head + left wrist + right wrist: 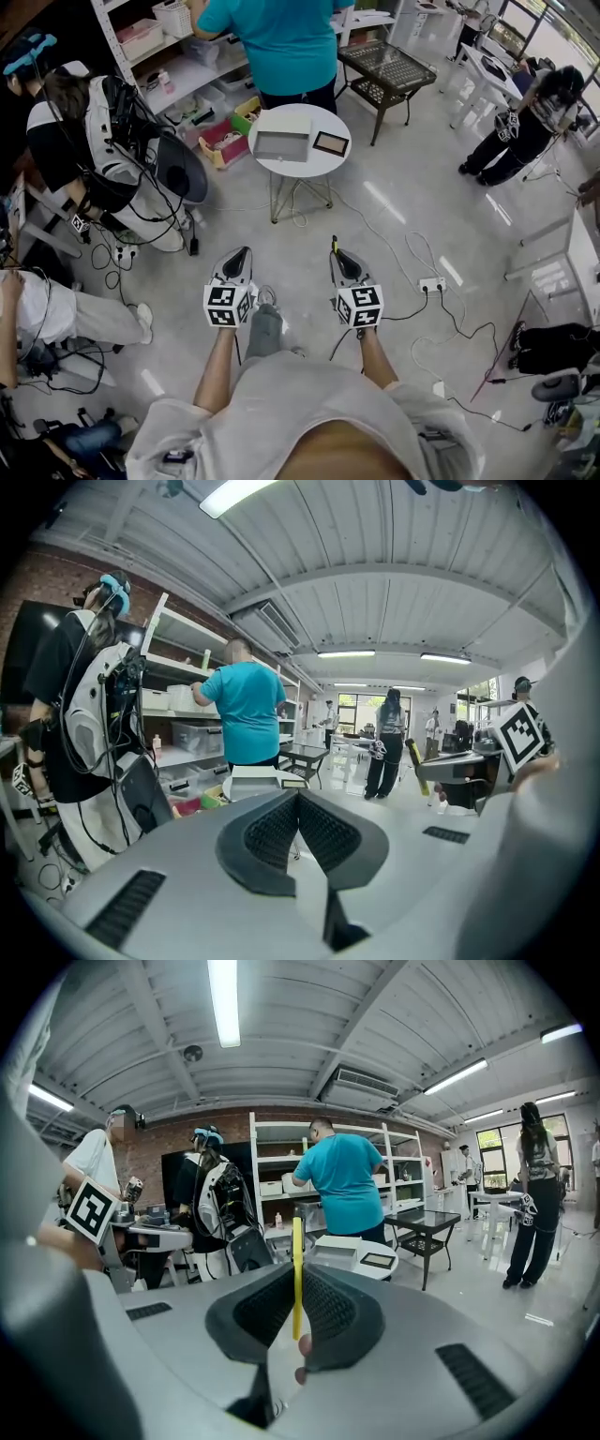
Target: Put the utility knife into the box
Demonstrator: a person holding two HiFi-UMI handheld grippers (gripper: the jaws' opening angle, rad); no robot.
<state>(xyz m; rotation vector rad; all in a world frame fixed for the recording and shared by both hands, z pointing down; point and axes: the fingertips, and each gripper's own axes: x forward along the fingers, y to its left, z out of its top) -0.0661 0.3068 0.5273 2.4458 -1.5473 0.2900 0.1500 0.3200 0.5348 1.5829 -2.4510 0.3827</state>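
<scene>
While right gripper (298,1283) clamps slim yellow utility knife (297,1260), edge-on, tip poking past jaws, left gripper (298,803) sits closed, nothing between jaws. Open box (281,141) on round white table (319,161), well ahead. Black-white square markers on gripper cubes (360,306).

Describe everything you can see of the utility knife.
The utility knife shows edge-on as a thin yellow strip, plastic by its look, standing upright. The right gripper is shut on it, the dark ribbed pads pressing its flat sides, and its top end sticks out past the jaw tips. It is held in the air, short of the round white table that bears the box. Its blade cannot be made out.
</scene>
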